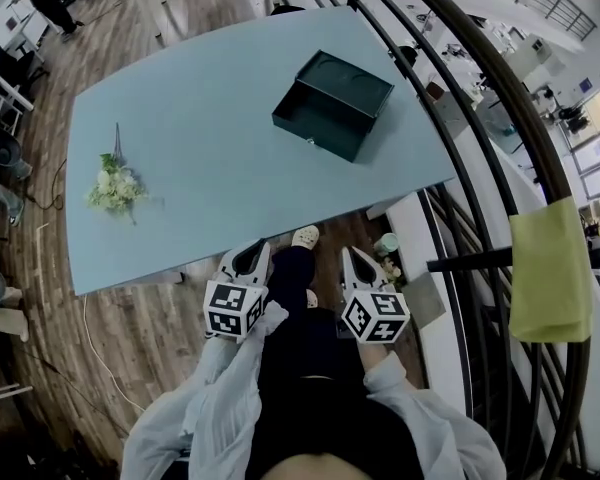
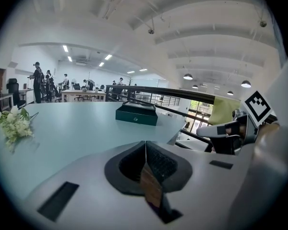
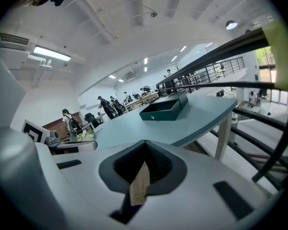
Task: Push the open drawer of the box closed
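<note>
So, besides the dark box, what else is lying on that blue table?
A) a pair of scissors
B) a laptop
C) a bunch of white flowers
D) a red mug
C: a bunch of white flowers lies near the left end of the table, well apart from the dark box at the far right.

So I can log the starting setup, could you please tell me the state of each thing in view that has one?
Drawer: open, pulled out.
Left gripper: shut, empty, short of the table.
Right gripper: shut, empty, short of the table.
Flowers: lying flat on the table.
Cloth: draped over the railing.
</note>
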`<state>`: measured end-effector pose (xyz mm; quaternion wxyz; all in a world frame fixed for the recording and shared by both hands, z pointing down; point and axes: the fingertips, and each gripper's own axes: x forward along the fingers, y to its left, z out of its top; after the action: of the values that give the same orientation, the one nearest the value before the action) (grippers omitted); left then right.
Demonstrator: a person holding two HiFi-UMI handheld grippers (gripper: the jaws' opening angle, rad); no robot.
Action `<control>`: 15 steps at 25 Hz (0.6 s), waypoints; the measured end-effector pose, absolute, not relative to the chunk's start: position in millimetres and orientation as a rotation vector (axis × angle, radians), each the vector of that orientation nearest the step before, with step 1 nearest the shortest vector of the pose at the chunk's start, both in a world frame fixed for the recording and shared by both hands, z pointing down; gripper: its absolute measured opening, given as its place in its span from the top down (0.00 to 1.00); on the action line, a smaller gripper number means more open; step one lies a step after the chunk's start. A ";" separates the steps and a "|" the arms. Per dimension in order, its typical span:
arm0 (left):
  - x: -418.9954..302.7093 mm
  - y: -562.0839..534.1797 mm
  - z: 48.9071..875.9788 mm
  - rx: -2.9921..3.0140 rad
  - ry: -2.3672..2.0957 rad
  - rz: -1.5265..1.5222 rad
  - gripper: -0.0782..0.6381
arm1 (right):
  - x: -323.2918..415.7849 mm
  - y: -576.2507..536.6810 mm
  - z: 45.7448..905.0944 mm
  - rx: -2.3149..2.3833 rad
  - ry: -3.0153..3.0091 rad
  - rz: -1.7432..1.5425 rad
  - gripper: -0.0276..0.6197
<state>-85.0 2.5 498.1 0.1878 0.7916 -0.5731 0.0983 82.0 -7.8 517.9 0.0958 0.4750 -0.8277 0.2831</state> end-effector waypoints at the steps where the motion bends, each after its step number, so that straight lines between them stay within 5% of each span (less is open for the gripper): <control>1: -85.4 1.3 497.8 2.223 -1.612 0.277 0.87 | 81.3 -10.4 518.1 1.408 -2.450 0.850 0.95; 15: -84.8 -72.6 494.0 2.234 -1.575 0.290 0.87 | 71.4 -77.8 516.4 1.397 -2.438 0.889 0.95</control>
<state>-84.8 -72.6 494.0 0.1950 0.7972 -0.5619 0.1036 71.4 -77.8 516.4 0.0968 0.4718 -0.8233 0.3003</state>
